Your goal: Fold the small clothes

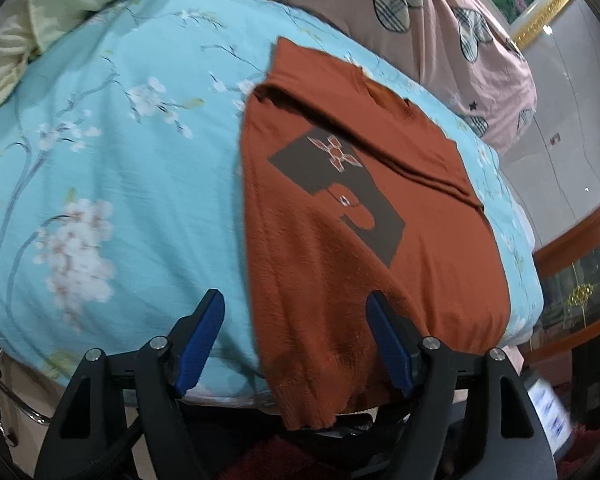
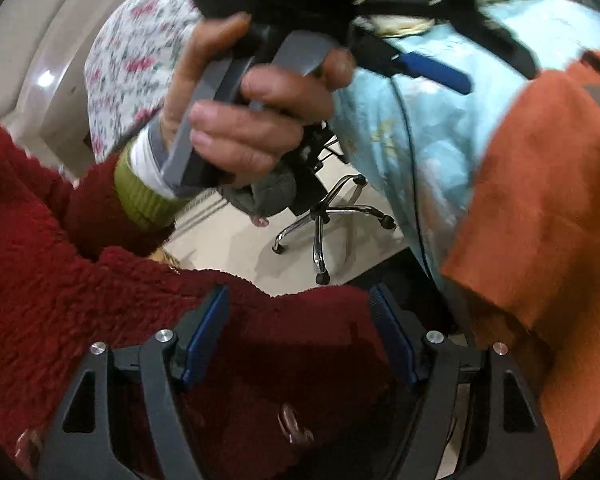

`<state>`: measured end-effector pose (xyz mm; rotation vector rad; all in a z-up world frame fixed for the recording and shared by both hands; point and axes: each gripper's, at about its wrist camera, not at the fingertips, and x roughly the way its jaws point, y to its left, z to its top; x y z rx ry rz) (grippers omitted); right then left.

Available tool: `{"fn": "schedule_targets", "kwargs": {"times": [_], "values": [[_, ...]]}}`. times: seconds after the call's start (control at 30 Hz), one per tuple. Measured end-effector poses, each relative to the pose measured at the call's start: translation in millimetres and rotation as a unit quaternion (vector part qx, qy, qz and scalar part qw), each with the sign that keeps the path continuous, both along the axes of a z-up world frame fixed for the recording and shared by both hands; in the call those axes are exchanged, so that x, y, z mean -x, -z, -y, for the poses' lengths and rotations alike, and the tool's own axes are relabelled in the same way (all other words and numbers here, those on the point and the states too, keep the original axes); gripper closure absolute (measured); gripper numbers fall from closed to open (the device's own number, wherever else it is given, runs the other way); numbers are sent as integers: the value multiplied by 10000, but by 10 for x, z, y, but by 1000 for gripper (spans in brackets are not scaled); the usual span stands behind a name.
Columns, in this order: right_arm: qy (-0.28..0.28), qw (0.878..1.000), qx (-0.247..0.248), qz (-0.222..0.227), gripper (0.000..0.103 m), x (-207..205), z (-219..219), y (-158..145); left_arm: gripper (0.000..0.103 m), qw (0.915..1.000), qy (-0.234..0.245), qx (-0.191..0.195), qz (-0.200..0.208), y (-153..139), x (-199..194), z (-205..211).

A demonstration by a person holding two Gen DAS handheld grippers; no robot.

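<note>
A rust-orange small shirt (image 1: 340,240) with a grey print lies flat on the light blue floral bedspread (image 1: 120,160). One side is folded over, and its near hem hangs over the bed's edge. My left gripper (image 1: 298,320) hovers open over that hem; the cloth lies loose between and under its blue pads (image 1: 388,340). In the right wrist view the shirt (image 2: 540,200) is at the right. My right gripper (image 2: 300,320) is open beside it, over the person's red fleece sleeve (image 2: 80,260), gripping nothing. A hand (image 2: 252,120) holds the left gripper's handle.
A pink quilt with plaid hearts (image 1: 440,20) and a pale yellow pillow (image 1: 52,8) lie at the bed's far side. A wood and glass cabinet (image 1: 580,272) stands to the right. A swivel chair's chrome base (image 2: 328,220) stands on the floor beside the bed.
</note>
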<state>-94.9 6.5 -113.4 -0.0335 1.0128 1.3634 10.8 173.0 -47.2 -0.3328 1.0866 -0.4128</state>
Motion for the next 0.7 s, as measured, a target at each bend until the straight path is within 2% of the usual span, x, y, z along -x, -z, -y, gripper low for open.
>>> {"fn": "schedule_targets", "kwargs": {"times": [0.1,0.2,0.27,0.4,0.5,0.57,0.7], "values": [[628,9976,-151,-229,29,-86,407,-58,27,9999,97,-12,-82,75,-36,127],[1414,9875,-481,-512,29,-150,845,-130,27,9997,161,-149,-144,128,-47,192],[1649,9839,-534,-447,29,-132,877,-204,27,9997,135,-112,-193,144,-32,165],[1202,9913,-428,-321,28,-167,518,-139,27,9997,13,-31,-227,113,-13,41],[1098,9934,313,-107,28,-223,214,110,27,9999,-128,-54,-92,24,41,-81],[1270,9896,666,89,28,-216,115,234,27,9998,-189,-56,-19,-13,71,-151],[1788,9803,625,551,28,-283,84,232,27,9998,-196,-83,-17,-3,89,-206]]}}
